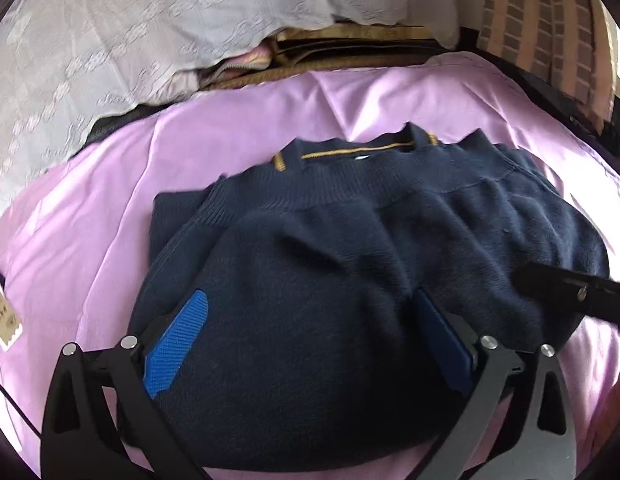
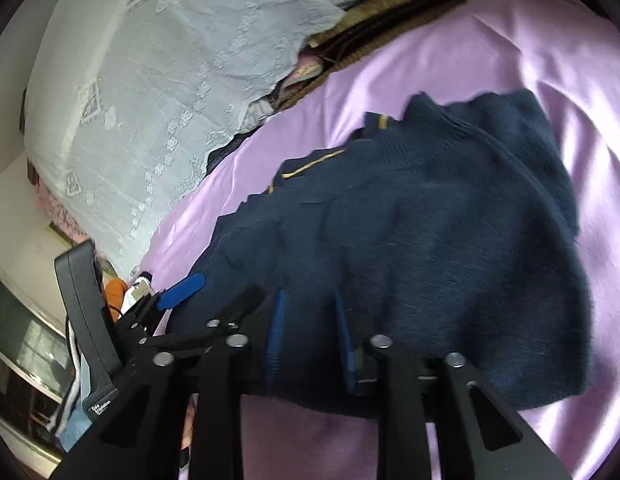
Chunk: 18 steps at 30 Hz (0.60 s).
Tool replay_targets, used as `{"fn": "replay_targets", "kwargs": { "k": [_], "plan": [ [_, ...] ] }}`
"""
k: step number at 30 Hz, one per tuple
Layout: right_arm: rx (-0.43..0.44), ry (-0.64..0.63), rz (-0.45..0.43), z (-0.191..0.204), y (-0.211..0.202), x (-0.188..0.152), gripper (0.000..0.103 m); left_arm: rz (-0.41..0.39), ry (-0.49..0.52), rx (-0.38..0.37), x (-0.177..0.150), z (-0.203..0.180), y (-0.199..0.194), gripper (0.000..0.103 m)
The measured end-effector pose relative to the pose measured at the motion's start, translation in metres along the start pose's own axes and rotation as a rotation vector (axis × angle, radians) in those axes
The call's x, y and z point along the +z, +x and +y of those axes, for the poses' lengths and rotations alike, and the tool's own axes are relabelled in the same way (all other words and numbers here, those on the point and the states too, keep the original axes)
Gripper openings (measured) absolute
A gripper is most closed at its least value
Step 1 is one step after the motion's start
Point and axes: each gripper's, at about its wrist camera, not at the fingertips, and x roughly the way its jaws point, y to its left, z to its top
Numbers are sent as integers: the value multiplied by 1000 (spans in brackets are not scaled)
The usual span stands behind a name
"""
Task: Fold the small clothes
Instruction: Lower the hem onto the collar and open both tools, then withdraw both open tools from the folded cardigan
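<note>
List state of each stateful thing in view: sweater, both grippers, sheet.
navy sweater: folded over, rumpled, hem band up near the collar, lying on the sheet
left gripper: jaws wide open over the sweater's near edge, pads not pressing it
right gripper: jaws nearly closed at the sweater's near edge; a grip on the knit cannot be told
pink sheet: spread flat, creased
white lace cover: draped behind

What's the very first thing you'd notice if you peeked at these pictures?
A dark navy sweater with a thin gold stripe at its collar, lying bunched in the middle of a bright lilac sheet. Behind it hangs a white lace cloth. At the near edge, blue pads of the left hand-held gripper stand wide apart over the sweater.
</note>
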Motion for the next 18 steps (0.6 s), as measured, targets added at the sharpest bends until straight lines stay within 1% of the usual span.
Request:
{"fn": "replay_targets", "kwargs": {
  "k": [1, 3, 4, 6, 8, 11, 13, 15, 16, 18],
  "plan": [
    [9, 37, -1, -9, -6, -4, 1, 6, -9, 0, -2, 3, 0, 99],
    [24, 131, -6, -29, -13, -6, 0, 0, -12, 22, -6, 5, -4, 99],
    [50, 174, -9, -37, -14, -7, 0, -5, -10, 42, -9, 6, -7, 99],
    [68, 234, -25, -49, -23, -11, 0, -4, -14, 58, -13, 9, -9, 99],
    [62, 245, -42, -55, -31, -15, 0, 1, -36, 67, -16, 15, -12, 99],
    [32, 230, -67, -52, -40, -21, 0, 9, -64, 69, -21, 22, -16, 99],
    [3, 221, -88, -52, -47, -23, 1, 5, -66, 78, -24, 24, -20, 99],
    [-6, 212, -108, -53, -57, -26, 2, -4, -55, 97, -27, 23, -25, 99],
    [-17, 202, -119, -50, -59, -26, 3, -15, -46, 114, -30, 21, -29, 99],
    [-39, 159, -143, -44, -68, -29, 13, -35, -39, 138, -31, 19, -34, 99]
  ]
}}
